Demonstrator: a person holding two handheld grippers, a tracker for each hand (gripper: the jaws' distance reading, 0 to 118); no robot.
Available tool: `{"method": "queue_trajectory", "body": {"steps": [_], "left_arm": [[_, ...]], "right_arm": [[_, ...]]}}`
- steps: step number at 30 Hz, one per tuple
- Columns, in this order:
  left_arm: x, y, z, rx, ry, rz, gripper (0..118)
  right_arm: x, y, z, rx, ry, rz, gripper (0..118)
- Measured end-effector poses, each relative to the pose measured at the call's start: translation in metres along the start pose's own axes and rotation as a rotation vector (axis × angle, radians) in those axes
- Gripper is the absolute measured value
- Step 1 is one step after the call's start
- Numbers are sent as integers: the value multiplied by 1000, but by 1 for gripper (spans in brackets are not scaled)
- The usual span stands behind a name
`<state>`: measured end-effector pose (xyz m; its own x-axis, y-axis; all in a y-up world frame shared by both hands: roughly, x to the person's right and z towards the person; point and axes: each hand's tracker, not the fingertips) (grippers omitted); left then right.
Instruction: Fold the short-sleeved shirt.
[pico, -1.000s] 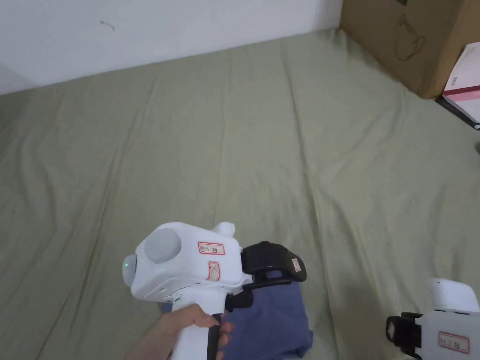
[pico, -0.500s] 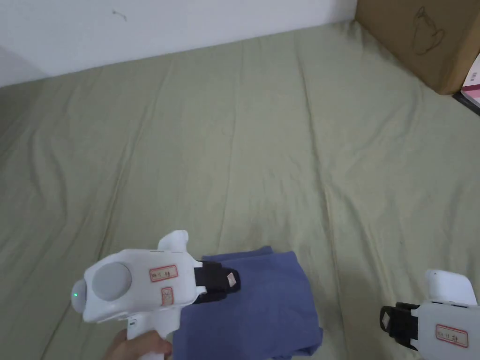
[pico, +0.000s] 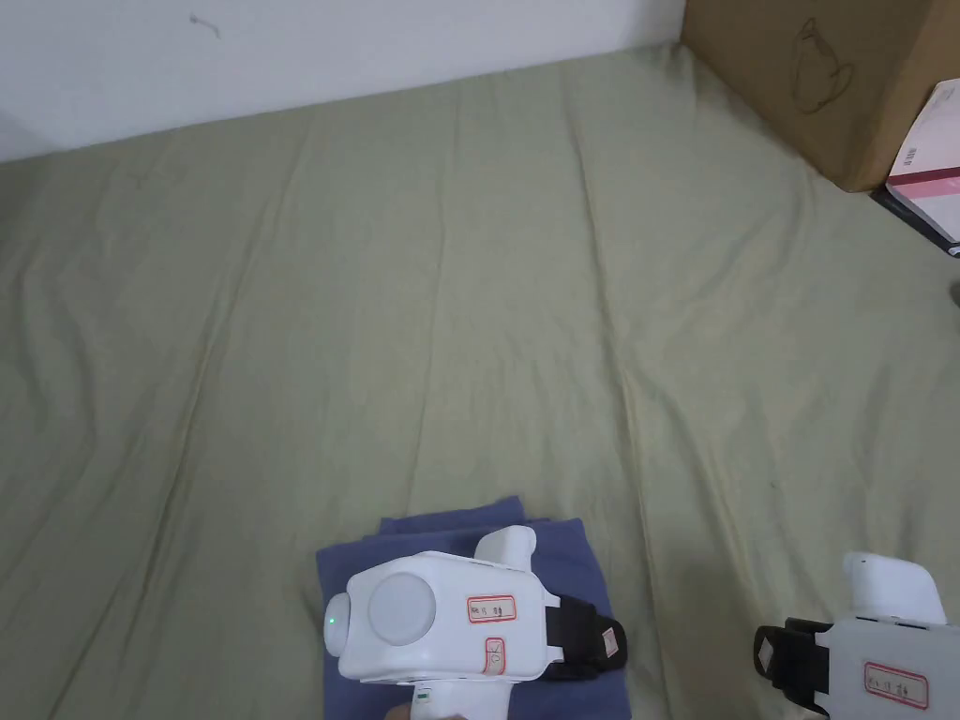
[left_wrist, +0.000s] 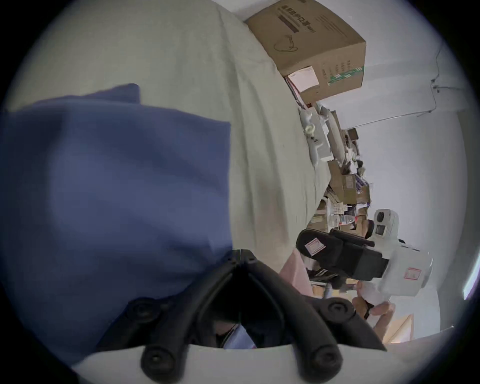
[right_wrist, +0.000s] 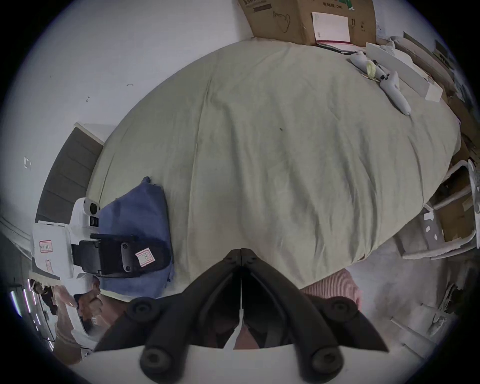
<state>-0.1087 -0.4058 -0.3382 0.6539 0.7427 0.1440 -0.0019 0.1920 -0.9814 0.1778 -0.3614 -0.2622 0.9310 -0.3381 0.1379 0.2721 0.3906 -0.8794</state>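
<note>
The folded blue shirt (pico: 450, 548) lies flat on the green bedsheet (pico: 469, 281) near the bed's front edge. A second ago the left gripper (pico: 614, 645) was raised over the shirt with cloth bunched beneath it; half a second ago it had swung off to the shirt's left side; now it sits low over the shirt's near half, its tips at the right edge. In the left gripper view its jaws are pressed together, empty, the shirt just beyond and left of the tips. The right gripper (pico: 764, 653) hangs well apart to the right over bare sheet, jaws closed on nothing in its own view. A cardboard box (pico: 825, 84) stands at the far corner.
</note>
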Motion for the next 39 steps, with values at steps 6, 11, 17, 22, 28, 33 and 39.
{"method": "queue_trajectory", "body": {"steps": [6,11,17,22,28,33,39], "left_arm": [[8,-2,-30,-60,43,-104,0],[11,-6,-19,-53,49,-127,0],[27,-22,85,200,-180,-47,0],[-12,-41,168,322,-34,-41,0],[-78,-83,217,378,58,125,0],[-104,-101,225,413,50,201,0],[-117,-96,221,404,-26,229,76]], "right_arm": [[-1,-1,1,-3,-3,0,0],[-8,2,4,-1,-2,19,0],[-34,13,13,35,16,65,0],[-75,22,8,36,85,168,0],[-140,31,-15,19,191,288,0],[-169,25,-78,-137,125,395,0],[-168,33,-96,-165,124,352,0]]}}
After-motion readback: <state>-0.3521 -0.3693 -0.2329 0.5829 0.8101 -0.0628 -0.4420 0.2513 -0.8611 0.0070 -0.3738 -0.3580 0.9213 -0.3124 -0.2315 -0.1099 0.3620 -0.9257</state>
